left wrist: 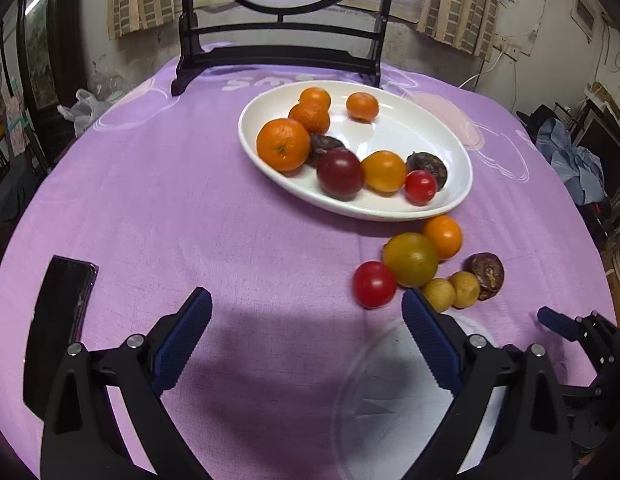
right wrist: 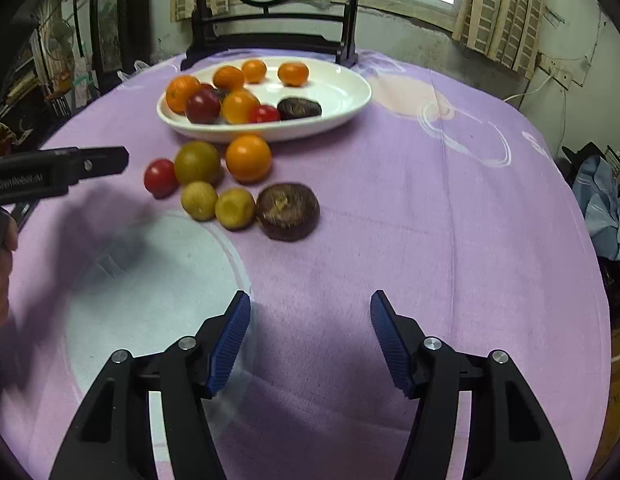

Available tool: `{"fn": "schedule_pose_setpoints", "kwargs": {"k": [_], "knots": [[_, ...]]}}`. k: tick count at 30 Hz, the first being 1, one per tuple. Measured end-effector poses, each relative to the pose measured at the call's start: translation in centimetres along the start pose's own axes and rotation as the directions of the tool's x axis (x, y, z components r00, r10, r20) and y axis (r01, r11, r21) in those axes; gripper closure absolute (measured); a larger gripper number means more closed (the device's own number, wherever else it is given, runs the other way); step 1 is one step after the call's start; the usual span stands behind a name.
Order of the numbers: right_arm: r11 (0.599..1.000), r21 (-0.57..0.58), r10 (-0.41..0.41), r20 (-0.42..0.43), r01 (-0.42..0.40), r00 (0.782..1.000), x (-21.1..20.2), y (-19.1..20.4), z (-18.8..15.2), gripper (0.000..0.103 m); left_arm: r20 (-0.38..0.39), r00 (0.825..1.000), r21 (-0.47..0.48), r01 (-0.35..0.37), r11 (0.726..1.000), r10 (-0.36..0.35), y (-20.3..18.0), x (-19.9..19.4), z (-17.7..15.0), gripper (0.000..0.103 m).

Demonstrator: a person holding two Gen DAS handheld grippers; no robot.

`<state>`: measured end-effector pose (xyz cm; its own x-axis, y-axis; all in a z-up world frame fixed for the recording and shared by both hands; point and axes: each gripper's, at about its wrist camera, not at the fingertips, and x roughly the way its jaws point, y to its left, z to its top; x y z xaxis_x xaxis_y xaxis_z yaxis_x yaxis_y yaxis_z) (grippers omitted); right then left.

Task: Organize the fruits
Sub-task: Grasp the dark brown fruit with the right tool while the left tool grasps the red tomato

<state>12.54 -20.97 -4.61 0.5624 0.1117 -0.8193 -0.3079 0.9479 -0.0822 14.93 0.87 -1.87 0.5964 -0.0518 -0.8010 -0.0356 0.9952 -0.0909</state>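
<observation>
While both wait: left tool (left wrist: 306, 320) and right tool (right wrist: 310, 320) gape, empty.
Nearest: red tomato (left wrist: 373, 284) just ahead-right of left tool.

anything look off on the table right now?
Yes: six fruits lie loose on the purple cloth just outside the white oval dish, among them a red tomato, an orange fruit and a dark brown one. Both tongs, left and right, are open and empty.
</observation>
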Motion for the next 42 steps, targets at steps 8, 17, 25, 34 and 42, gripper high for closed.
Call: {"fn": "schedule_pose_setpoints", "kwargs": {"k": [8, 17, 25, 34, 42], "knots": [[0.999, 0.033, 0.008, 0.032, -0.009, 0.999, 1.7, 0.5, 1.8, 0.039, -0.017, 0.999, -0.053, 0.038, 0.998, -0.039, 1.8, 0.7, 0.1, 0.009], [0.999, 0.043, 0.019, 0.031, -0.020, 0.999, 3.6, 0.5, 4.4, 0.039, -0.044, 0.999, -0.060, 0.027, 0.998, -0.030, 2.2, 1.3, 0.3, 0.009], [0.999, 0.037, 0.031, 0.039, -0.033, 0.999, 3.6, 1.5, 5.1, 0.060, -0.050, 0.998, -0.055, 0.044, 0.997, -0.047, 2.0, 1.4, 0.2, 0.009], [0.990, 0.116, 0.073, 0.081, -0.082, 0.994, 0.1, 0.0, 2.8, 0.060, -0.018, 1.000, 0.080, 0.004, 0.997, -0.002, -0.6, 1.3, -0.9, 0.009], [0.985, 0.130, 0.105, 0.092, -0.116, 0.990, -0.5, -0.4, 1.9, 0.060, -0.033, 0.999, 0.175, -0.010, 0.985, 0.016, -2.4, 2.9, -1.9, 0.023]]}}
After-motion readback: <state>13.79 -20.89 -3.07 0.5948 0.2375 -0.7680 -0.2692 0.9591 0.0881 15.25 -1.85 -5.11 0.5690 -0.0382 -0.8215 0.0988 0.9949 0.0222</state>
